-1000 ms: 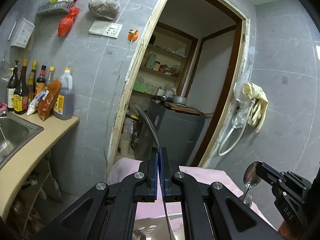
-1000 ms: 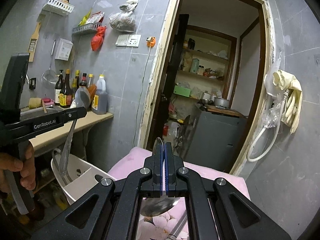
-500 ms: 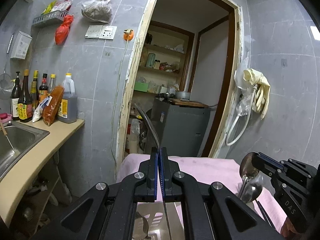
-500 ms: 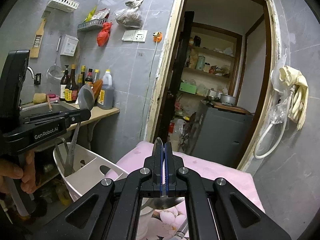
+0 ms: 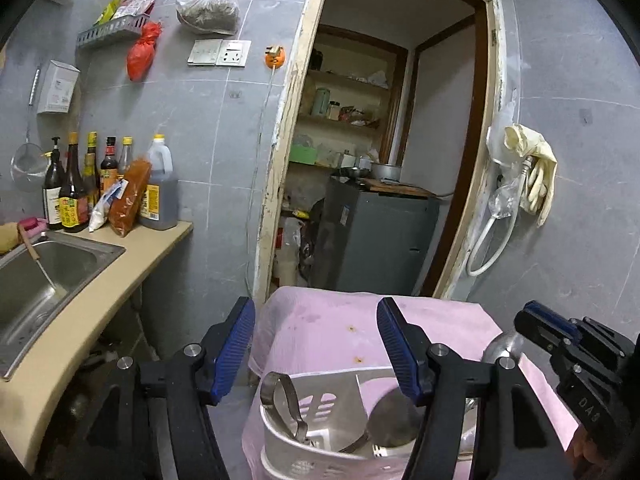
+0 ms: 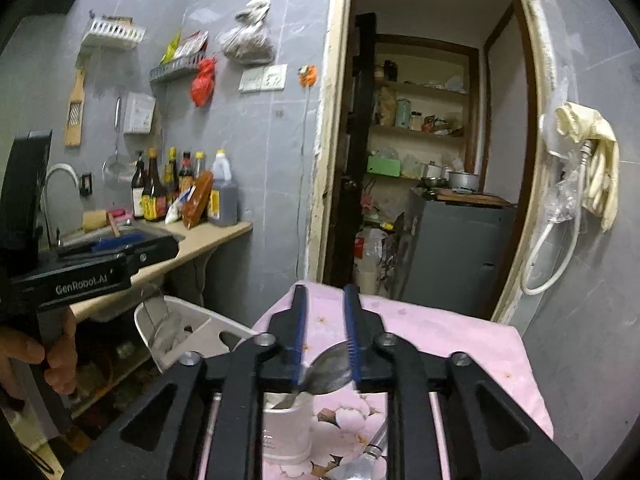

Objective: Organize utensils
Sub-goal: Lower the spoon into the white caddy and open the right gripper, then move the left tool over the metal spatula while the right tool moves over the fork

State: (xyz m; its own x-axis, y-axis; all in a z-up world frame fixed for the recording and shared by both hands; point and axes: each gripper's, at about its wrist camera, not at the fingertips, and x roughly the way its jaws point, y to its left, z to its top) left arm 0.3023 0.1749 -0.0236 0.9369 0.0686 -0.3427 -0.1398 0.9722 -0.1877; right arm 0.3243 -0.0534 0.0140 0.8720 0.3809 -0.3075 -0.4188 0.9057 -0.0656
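Small table w/ pink floral cloth (image 6: 460, 332) in front of doorway. On it: white slotted utensil basket (image 5: 320, 456) at its left edge, w/ metal utensils inside; white cup (image 6: 286, 428) near the front; a metal utensil handle (image 6: 376, 446) lying on the cloth just beside the cup. Far part of the cloth bare, a few small stains.

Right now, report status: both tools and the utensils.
Left tool opening, nothing between its pads, over the white basket. Right tool opening, spoon between its pads, above the white cup. Nothing in the way.
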